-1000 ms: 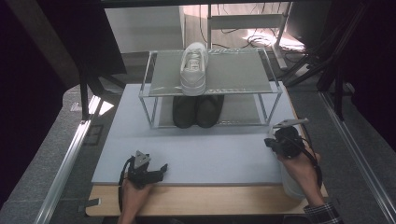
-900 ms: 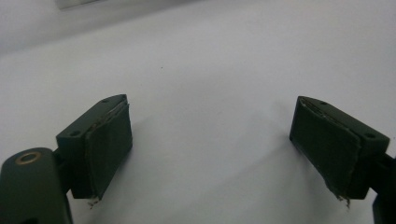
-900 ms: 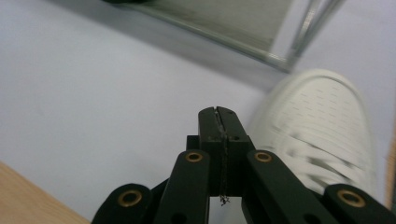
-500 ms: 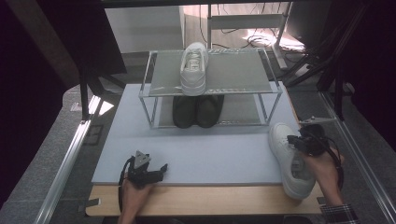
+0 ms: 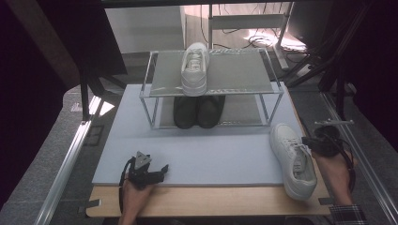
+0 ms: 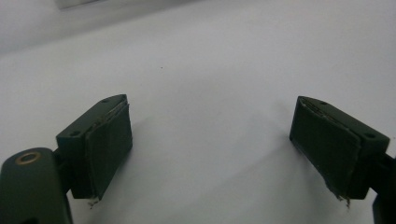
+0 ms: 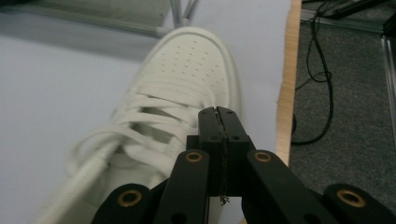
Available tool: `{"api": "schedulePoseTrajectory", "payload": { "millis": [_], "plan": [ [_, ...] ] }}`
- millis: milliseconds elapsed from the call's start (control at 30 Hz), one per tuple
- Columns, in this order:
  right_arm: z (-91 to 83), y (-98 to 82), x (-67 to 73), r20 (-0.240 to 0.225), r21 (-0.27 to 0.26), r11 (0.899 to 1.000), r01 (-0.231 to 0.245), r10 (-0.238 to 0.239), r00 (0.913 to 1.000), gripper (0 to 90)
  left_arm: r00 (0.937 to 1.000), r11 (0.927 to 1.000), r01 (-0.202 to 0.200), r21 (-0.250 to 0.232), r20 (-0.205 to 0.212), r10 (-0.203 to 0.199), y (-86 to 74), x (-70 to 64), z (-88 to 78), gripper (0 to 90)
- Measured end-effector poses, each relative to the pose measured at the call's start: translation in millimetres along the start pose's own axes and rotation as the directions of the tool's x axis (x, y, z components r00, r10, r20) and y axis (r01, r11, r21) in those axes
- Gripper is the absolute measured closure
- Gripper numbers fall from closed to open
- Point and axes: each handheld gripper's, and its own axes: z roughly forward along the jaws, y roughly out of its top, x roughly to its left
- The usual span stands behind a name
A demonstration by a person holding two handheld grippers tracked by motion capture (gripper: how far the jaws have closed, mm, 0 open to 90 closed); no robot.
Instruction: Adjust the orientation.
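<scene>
The blue-grey mat (image 5: 202,154) covers most of the table, and everything else is placed here relative to the two-tier shoe rack (image 5: 213,86) standing at its far end. On the rack's top shelf sits one white sneaker (image 5: 195,68), toe pointing toward the person. Directly beneath it, on the lower shelf, a pair of dark shoes (image 5: 197,111) stands side by side.

The second white sneaker (image 5: 293,159) lies on the mat in front of the rack's right leg and off to that side, toe toward the rack, heel near the mat's front edge. Judging by the arrangement, the job is to pair the white shoes on the top shelf: one is already up there, this one is not yet lifted.

The right gripper (image 5: 307,140) rests against the outer side of that sneaker; in the right gripper view (image 7: 219,135) its jaws are pressed flat together above the laces, with nothing visibly caught between them. The left gripper (image 5: 159,171) sits well in front of the rack's left leg, at the mat's near edge, jaws spread wide over bare mat in the left gripper view (image 6: 210,154).
</scene>
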Motion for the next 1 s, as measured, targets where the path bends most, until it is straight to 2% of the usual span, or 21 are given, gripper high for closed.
{"api": "schedulePoseTrajectory", "payload": {
  "millis": [333,467,667,833,1000],
  "plan": [
    [17.2,-18.7,-13.8,0.004,0.044,0.998,-0.042,0.042,0.9991,89.9,1.0,1.0,0.0,0.0,0.0,0.0,0.0,0.0,0.0,12.5],
    [17.4,-21.7,-14.9,-0.005,0.038,0.998,-0.048,0.049,0.9988,90.0,1.0,1.0,0.0,0.0,0.0,0.0,0.0,-0.1,0.0,12.5],
    [18.3,-21.0,-9.0,0.006,0.04,0.998,-0.042,0.042,0.9991,90.0,1.0,1.0,0.0,0.001,-0.001,0.0,0.0,-0.1,0.0,12.5],
    [21.7,-18.9,-2.3,-0.036,0.035,0.998,-0.049,0.05,0.9981,90.0,1.0,1.0,0.0,0.001,-0.001,0.0,0.0,0.0,0.0,12.5],
    [23.9,-16.8,4.4,-0.06,0.032,0.999,-0.03,0.032,0.9977,90.0,1.0,1.0,-0.001,0.0,-0.001,0.001,0.0,-0.1,0.0,12.5]
  ]
}}
